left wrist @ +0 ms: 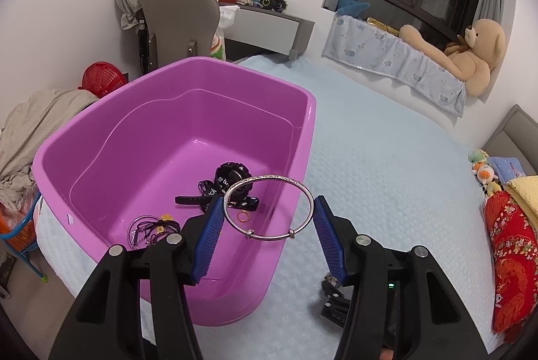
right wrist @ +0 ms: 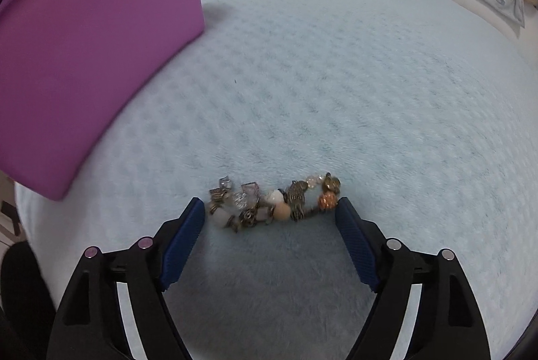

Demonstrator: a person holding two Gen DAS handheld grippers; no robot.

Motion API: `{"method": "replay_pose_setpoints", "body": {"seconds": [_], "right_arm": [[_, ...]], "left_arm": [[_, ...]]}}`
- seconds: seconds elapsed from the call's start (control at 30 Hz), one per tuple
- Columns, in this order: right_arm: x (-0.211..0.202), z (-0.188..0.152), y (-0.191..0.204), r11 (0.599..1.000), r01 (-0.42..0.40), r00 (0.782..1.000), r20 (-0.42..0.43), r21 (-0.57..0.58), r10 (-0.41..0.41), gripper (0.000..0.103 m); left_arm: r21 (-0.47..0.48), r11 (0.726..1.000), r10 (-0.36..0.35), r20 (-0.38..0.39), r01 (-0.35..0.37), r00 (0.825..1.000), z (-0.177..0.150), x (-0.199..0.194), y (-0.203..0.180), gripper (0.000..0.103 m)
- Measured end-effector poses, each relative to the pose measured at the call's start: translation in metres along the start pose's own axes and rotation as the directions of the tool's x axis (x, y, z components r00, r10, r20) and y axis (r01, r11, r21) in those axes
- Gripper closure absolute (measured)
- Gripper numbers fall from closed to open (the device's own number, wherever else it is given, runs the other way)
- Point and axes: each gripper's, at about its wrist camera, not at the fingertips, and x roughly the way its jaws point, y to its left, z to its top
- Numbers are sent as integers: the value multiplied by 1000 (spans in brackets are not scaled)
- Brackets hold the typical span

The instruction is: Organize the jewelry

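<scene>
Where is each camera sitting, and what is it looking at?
Left wrist: on the left gripper, facing down into the purple tub; its blue fingers pinch a silver bangle.
Right wrist: on the right gripper, facing down at the blue blanket; its open fingers straddle a beaded bracelet.
Both views share the tub, the blanket and the cloud-print cloth.

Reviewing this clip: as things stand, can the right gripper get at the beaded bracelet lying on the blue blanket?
Probably yes. The right gripper is open, its blue fingers flanking the beaded bracelet on the blanket. Nothing lies between them, and the purple tub sits off to the side.
</scene>
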Motion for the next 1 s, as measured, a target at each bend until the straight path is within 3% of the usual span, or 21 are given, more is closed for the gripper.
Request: {"method": "replay_pose_setpoints", "body": {"seconds": [0.1,0.17,0.23,0.27,0.33,0.4,0.77,1.0], "right_arm": [[2,0,1,1000,10,1000,27,-10,-10,25],[-1,-2,-3,1000,1,999,37,-9,-1,32],[-4,-4,-7,1000,4,999,46,-11,-4,57],[-6,-6,-8,1000,5,999,48,-17,-4,61],[-12,-9,-9,999,8,999,46,-32,-7,81],[-16,-10,-10,999,12,999,48,-44,-10,87],[-61,-2,-17,997,-82,988,131,7,80,87],[-135,42,7,982,-186,941,283,-28,186,87]], "left_arm": [[6,1000,3,2,-3,1000,0,-2,-2,50],[8,1000,5,3,-5,1000,0,-2,-2,50],[5,1000,5,0,-5,1000,0,-2,-2,50],[4,1000,4,-1,-4,1000,0,-2,-2,50],[4,1000,2,-2,-2,1000,1,-1,-3,50],[4,1000,-1,-2,1,1000,1,-2,-4,50],[8,1000,-1,15,1,1000,4,-11,-3,50],[1,1000,13,60,-13,998,20,-24,10,50]]}}
